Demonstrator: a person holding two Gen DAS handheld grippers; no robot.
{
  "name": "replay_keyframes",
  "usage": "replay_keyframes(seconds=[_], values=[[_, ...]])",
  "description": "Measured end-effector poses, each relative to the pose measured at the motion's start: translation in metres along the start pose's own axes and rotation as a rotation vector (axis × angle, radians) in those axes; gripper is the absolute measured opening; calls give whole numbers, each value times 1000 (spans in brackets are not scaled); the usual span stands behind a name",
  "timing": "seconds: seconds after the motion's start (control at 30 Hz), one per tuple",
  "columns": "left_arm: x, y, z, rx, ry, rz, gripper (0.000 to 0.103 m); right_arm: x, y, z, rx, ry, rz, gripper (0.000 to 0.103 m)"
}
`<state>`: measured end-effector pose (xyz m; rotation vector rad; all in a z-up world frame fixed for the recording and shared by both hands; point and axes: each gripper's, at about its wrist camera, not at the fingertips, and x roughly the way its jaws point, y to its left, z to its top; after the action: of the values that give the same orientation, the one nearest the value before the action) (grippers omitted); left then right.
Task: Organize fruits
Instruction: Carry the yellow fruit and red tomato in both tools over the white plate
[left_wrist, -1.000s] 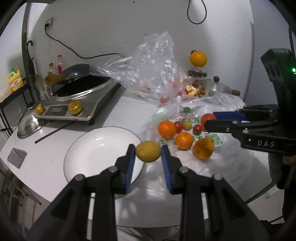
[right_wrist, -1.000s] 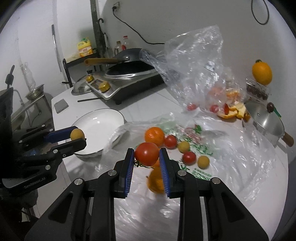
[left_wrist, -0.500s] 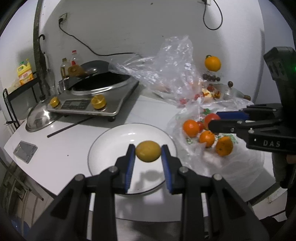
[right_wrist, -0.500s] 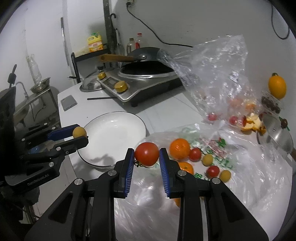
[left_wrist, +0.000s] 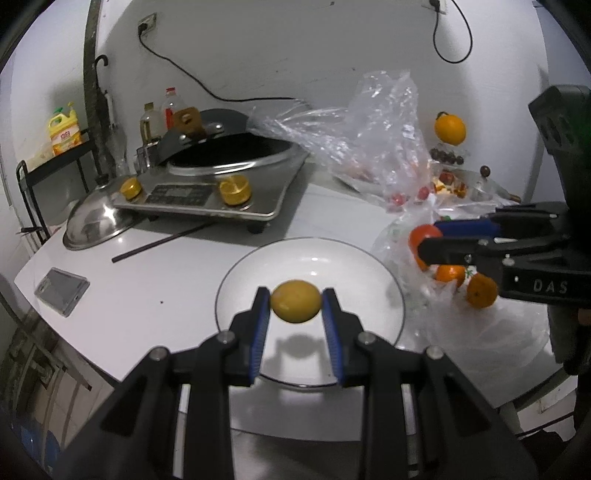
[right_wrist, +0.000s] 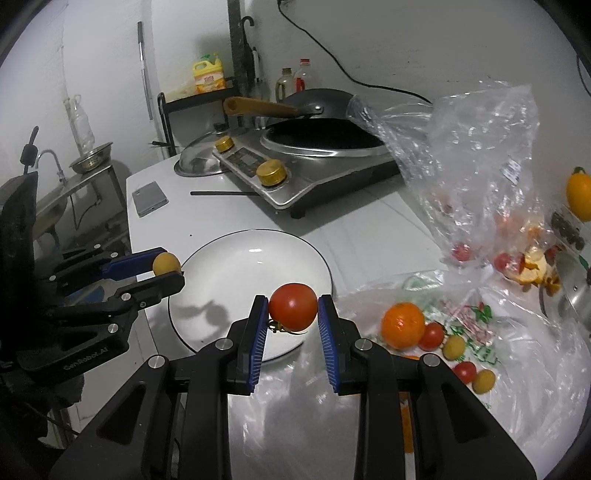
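Note:
My left gripper (left_wrist: 295, 308) is shut on a yellow fruit (left_wrist: 295, 306) and holds it above the near half of the white plate (left_wrist: 354, 258). My right gripper (right_wrist: 292, 314) is shut on a red tomato (right_wrist: 293, 306), held above the plate's (right_wrist: 236, 266) right edge. The left gripper also shows in the right wrist view (right_wrist: 166, 269), at the plate's left rim. The right gripper shows in the left wrist view (left_wrist: 428, 242), just right of the plate. An orange (right_wrist: 402, 325), small tomatoes and yellow fruits lie on a plastic bag (right_wrist: 461, 332) to the right.
An induction cooker (left_wrist: 221, 184) with a black pan stands behind the plate. A steel lid (left_wrist: 96, 221), a phone (left_wrist: 61, 291) and a black chopstick (left_wrist: 159, 243) lie on the left. A crumpled clear bag (left_wrist: 369, 129) and a hanging orange (left_wrist: 450, 127) are at the back right.
Both grippers have moved left from the fruit pile toward the plate with their fruits in them. The yellow fruit now hangs over the plate, the tomato over its right edge.

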<state>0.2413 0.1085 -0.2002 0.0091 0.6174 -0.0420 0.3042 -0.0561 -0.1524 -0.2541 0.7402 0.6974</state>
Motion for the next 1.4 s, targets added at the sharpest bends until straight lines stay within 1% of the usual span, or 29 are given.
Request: replay_keyframes(seconds=[0.33, 0.67, 1.1, 1.4], values=[[20, 19, -3, -12, 17, 23, 29, 22, 6, 9, -11, 19, 15, 30], [48, 34, -7, -7, 48, 48, 29, 47, 10, 15, -15, 45, 26, 30], [71, 28, -13, 12, 90, 65, 29, 61, 5, 13, -5, 68, 37, 30], [77, 26, -16, 10, 113, 74, 31, 64, 4, 11, -1, 72, 44, 30]])
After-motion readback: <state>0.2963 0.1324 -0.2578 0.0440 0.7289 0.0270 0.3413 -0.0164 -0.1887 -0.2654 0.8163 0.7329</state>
